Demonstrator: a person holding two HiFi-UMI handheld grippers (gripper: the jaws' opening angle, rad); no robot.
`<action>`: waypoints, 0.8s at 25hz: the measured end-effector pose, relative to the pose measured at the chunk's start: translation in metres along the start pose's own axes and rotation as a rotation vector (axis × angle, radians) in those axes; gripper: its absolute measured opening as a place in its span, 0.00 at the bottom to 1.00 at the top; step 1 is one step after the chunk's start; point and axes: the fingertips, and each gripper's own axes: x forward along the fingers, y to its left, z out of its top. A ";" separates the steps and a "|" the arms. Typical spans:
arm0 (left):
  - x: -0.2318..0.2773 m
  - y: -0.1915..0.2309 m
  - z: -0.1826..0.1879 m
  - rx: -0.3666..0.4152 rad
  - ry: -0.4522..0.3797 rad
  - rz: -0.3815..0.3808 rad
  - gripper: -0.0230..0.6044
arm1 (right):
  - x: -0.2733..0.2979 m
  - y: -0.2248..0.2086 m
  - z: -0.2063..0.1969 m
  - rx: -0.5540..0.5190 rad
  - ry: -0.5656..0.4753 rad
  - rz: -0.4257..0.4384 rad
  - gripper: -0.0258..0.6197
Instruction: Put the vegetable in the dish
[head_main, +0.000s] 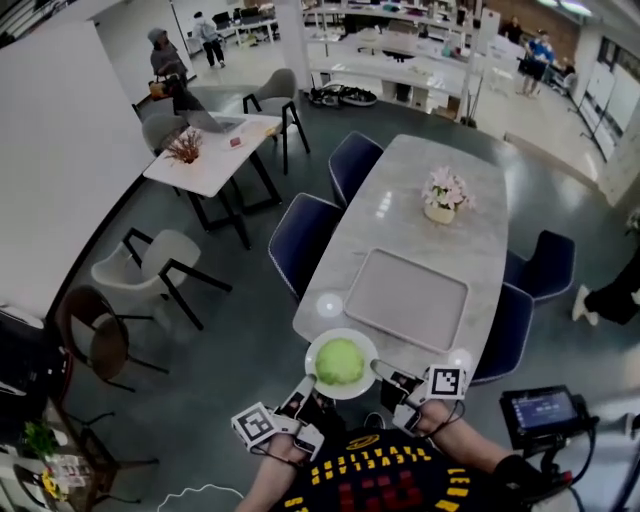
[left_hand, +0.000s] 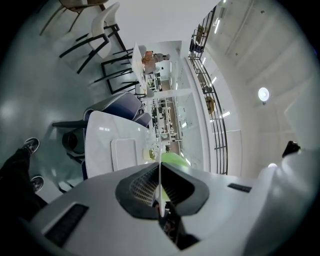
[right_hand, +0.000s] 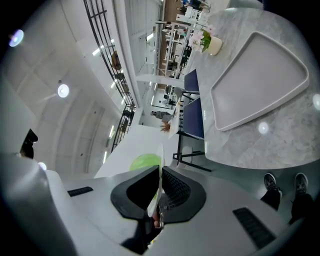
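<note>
The vegetable lies on the dish between left gripper and right gripper, tray behind.

Vegetable on dish; left gripper, right gripper at rim.

Gripping the rim of the round white dish with the left claw at the dish's 8 o'clock, jaws pinched on the thin edge. Clamping the right claw likewise at 4 o'clock. Reaching left forearm and right forearm forward from 6 o'clock, converging toward 12.
</note>
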 end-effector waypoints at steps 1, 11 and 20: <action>0.007 -0.004 0.008 0.006 0.017 -0.008 0.06 | 0.005 0.004 0.006 0.009 -0.020 0.001 0.07; 0.071 -0.014 0.090 0.039 0.184 -0.088 0.06 | 0.066 0.013 0.056 -0.024 -0.192 -0.036 0.07; 0.110 -0.005 0.079 -0.155 0.357 -0.093 0.06 | 0.049 -0.002 0.063 0.032 -0.358 -0.140 0.07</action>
